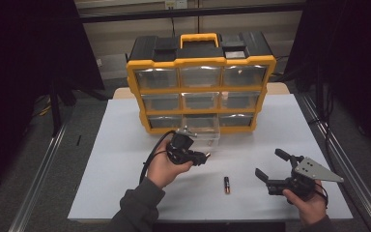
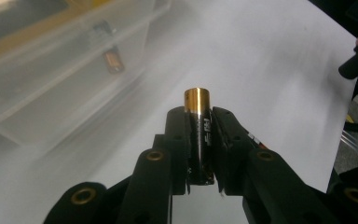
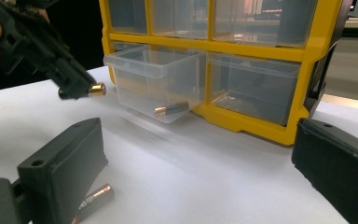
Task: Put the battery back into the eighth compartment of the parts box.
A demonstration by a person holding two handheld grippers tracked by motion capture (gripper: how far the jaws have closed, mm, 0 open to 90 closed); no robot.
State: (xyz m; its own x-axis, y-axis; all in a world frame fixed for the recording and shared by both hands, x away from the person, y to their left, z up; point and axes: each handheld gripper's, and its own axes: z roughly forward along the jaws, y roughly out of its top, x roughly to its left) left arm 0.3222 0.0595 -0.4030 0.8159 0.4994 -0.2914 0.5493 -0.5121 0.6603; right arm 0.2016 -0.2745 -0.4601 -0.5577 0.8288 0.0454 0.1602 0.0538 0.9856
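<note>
- A lab-style recording bench, not a home: the white rectangular tabletop sits between grey metal rails.
- Black curtains hang on both sides of the tabletop (dim all round).
- Behind the tabletop, a dark horizontal bar crosses a plain beige wall.

Dim room, evenly lit white tabletop, left gripper view's background blurred
</note>
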